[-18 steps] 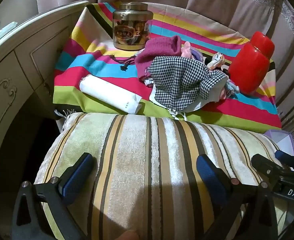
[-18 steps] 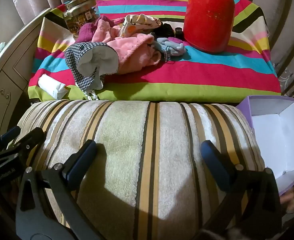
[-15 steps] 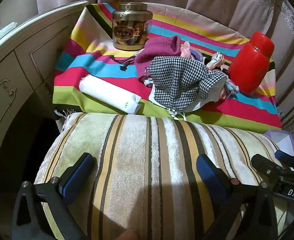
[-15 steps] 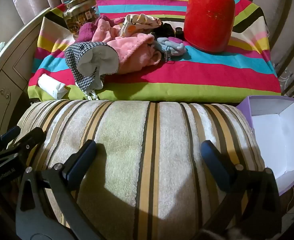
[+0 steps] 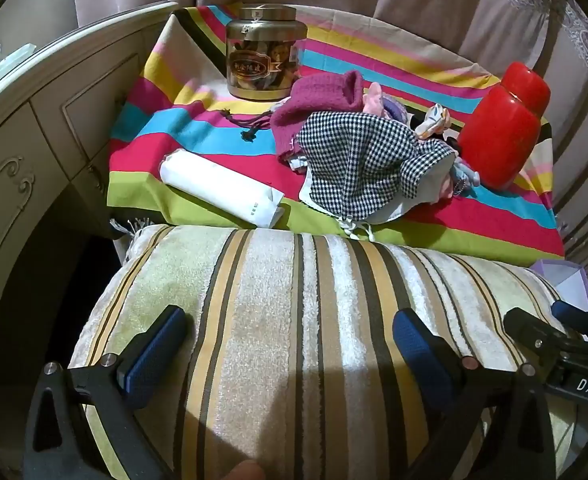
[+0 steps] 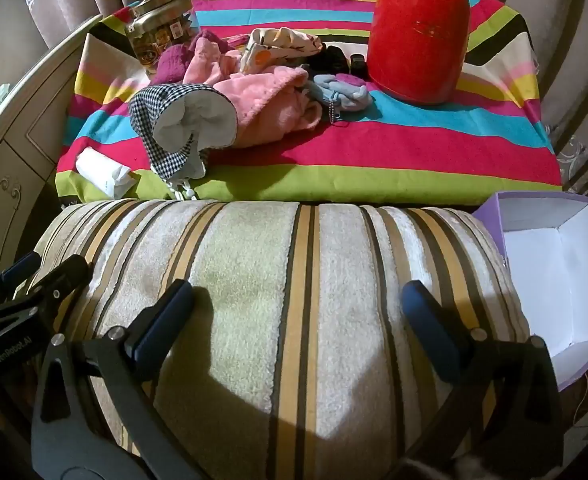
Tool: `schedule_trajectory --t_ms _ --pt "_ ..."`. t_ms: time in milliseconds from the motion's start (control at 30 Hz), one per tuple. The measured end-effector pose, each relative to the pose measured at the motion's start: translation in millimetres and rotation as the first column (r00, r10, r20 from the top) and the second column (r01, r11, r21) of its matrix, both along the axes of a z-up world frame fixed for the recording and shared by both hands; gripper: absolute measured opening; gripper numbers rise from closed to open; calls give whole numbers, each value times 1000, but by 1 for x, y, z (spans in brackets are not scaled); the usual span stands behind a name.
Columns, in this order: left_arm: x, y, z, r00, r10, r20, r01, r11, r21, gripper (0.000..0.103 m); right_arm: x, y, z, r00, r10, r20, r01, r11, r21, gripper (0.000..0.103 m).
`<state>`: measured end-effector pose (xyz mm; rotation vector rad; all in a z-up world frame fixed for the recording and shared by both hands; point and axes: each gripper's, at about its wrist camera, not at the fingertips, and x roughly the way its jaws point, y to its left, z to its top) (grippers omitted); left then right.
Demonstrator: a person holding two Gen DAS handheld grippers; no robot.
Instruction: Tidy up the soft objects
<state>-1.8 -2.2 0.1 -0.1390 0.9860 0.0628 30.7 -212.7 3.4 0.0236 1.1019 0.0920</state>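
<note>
A pile of soft things lies on the striped cloth [image 5: 197, 136]: a black-and-white checked pouch [image 5: 366, 160] [image 6: 181, 120], a magenta knit pouch [image 5: 318, 104], a pink plush piece [image 6: 269, 108], a small blue-grey item [image 6: 342, 92] and a patterned pouch [image 6: 281, 44]. A white roll [image 5: 217, 188] [image 6: 101, 170] lies left of the pile. Both grippers hang over a striped cushion [image 5: 294, 320] [image 6: 294, 280] in the foreground. My left gripper [image 5: 289, 340] is open with nothing between its fingers. My right gripper [image 6: 296, 314] is open too, to the right of the left one.
A glass jar with a metal lid [image 5: 265, 52] [image 6: 157, 36] stands at the back left of the cloth. A red canister [image 5: 506, 128] [image 6: 418, 32] stands at the right. An open purple box [image 6: 554, 264] sits right of the cushion. A cream cabinet [image 5: 33, 140] stands at the left, curtains behind.
</note>
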Motion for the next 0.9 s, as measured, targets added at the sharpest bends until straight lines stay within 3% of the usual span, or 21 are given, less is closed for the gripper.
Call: schedule_trajectory --t_ms 900 --pt "2 2 -1 1000 2 -1 -2 1000 -2 103 1 1 0 1000 -2 1 2 1000 2 103"
